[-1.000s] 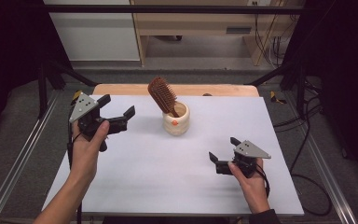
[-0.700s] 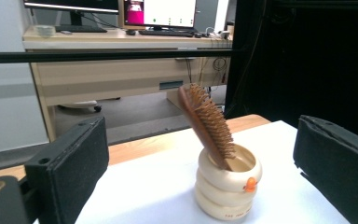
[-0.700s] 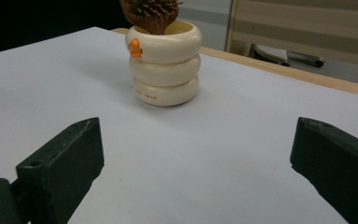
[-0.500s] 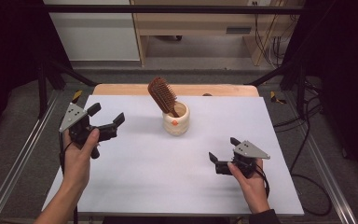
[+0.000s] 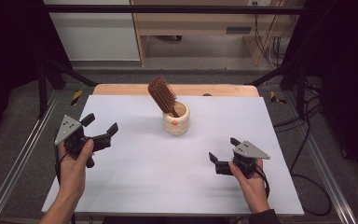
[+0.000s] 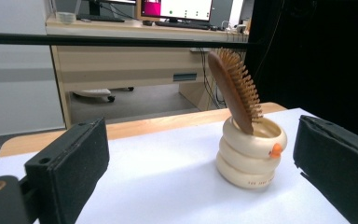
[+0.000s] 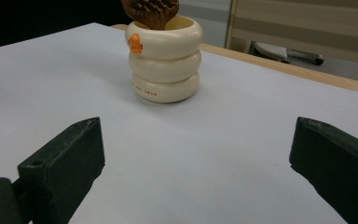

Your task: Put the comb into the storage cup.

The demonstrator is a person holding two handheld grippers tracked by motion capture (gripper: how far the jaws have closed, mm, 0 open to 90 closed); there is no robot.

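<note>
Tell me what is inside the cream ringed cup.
A wooden hairbrush stands in the cream cup, handle down, its bristled head leaning out over the rim. The handle's lower end and the cup's bottom are hidden by the wall, so anything else inside cannot be seen.

Lab, metal rig frame (image 5: 23, 154), cables (image 5: 307, 140), monitors (image 6: 177, 8)

The high view looks down and forward from above the near side of the desk (image 5: 135, 182). The left tool's camera sits low, close to the desk, facing the cup (image 6: 251, 158) with the brush (image 6: 235, 91). The right tool's camera is low too and sees the same cup (image 7: 164, 63) from the other side.
</note>
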